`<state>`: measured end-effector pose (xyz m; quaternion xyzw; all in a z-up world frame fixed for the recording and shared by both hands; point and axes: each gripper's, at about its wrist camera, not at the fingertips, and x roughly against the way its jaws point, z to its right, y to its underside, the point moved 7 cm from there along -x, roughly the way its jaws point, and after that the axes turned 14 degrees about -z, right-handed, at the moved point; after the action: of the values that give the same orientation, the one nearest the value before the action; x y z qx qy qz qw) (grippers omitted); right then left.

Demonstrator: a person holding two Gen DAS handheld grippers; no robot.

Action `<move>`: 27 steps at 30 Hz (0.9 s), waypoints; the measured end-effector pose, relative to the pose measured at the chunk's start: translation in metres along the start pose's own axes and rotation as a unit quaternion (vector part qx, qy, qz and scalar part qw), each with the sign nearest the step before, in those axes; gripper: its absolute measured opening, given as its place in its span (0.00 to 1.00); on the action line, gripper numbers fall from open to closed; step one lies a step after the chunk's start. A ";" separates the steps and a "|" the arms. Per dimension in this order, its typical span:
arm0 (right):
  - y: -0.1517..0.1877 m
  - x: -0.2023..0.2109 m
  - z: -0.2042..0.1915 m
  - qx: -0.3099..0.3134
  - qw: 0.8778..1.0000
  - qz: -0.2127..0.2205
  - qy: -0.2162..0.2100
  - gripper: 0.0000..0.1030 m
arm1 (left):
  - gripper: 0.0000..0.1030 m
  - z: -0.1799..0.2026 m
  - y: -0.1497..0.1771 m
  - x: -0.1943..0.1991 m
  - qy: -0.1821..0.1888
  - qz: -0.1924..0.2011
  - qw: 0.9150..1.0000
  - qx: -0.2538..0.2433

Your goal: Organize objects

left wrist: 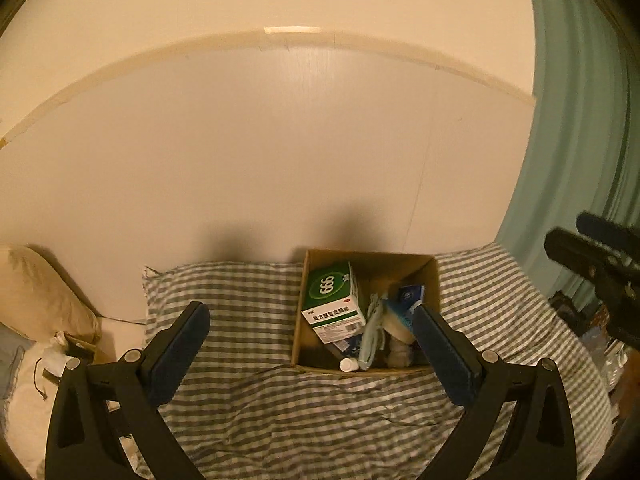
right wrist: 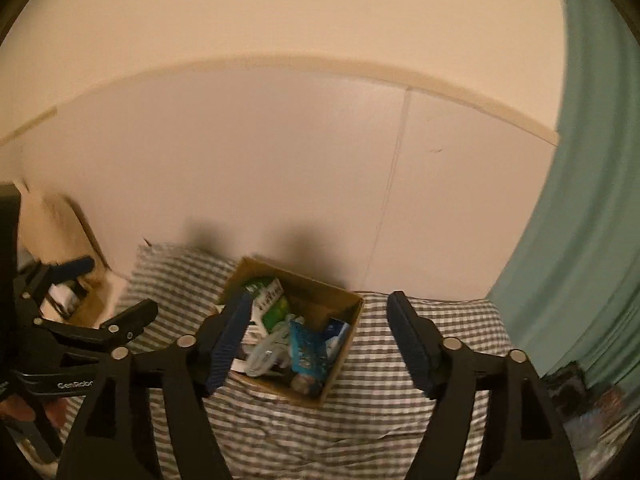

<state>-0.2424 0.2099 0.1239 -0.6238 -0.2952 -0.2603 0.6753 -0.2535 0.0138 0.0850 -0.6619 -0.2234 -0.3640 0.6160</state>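
An open cardboard box point(left wrist: 430, 280) stands on a grey-and-white striped bedsheet point(left wrist: 248, 300) against the wall. It holds a green and white medicine carton point(left wrist: 332, 300), a small white bottle point(left wrist: 349, 365), a pale cable and blue packets. In the right wrist view the box point(right wrist: 344, 344) sits between the fingers. My left gripper point(left wrist: 310, 344) is open and empty, held above the sheet in front of the box. My right gripper point(right wrist: 318, 336) is open and empty above the box; it also shows at the right edge of the left wrist view point(left wrist: 600, 268).
A cream pillow point(left wrist: 40, 292) and white bedding with small clutter lie at the left. A teal curtain point(left wrist: 580, 120) hangs at the right, with dark items on the floor below it point(right wrist: 580, 396). The plain wall point(left wrist: 280, 140) stands directly behind the box.
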 end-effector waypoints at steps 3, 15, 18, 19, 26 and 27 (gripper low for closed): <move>0.010 0.016 -0.001 -0.015 0.999 0.022 -0.017 0.84 | 1.00 -0.002 0.006 0.013 -0.001 0.018 1.000 0.004; 0.047 -0.058 0.002 -0.022 1.000 0.005 -0.011 1.00 | 1.00 -0.023 0.025 -0.028 -0.045 0.040 0.998 0.030; 0.061 -0.082 -0.003 -0.013 1.000 -0.018 -0.015 1.00 | 1.00 -0.029 0.032 -0.042 -0.045 0.025 0.998 0.036; 0.065 -0.090 -0.004 -0.012 0.999 -0.026 -0.018 1.00 | 1.00 -0.030 0.035 -0.047 -0.042 0.014 0.998 0.039; 0.072 -0.102 -0.005 -0.017 0.999 -0.033 -0.012 1.00 | 1.00 -0.026 0.046 -0.064 -0.030 -0.020 0.998 0.043; 0.072 -0.101 -0.006 -0.017 0.999 -0.031 -0.013 1.00 | 1.00 -0.024 0.045 -0.062 -0.030 -0.018 0.999 0.039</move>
<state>-0.2601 0.2087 0.0014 -0.6288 -0.3186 -0.2782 0.6525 -0.2641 -0.0067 0.0077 -0.6436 -0.2677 -0.3466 0.6276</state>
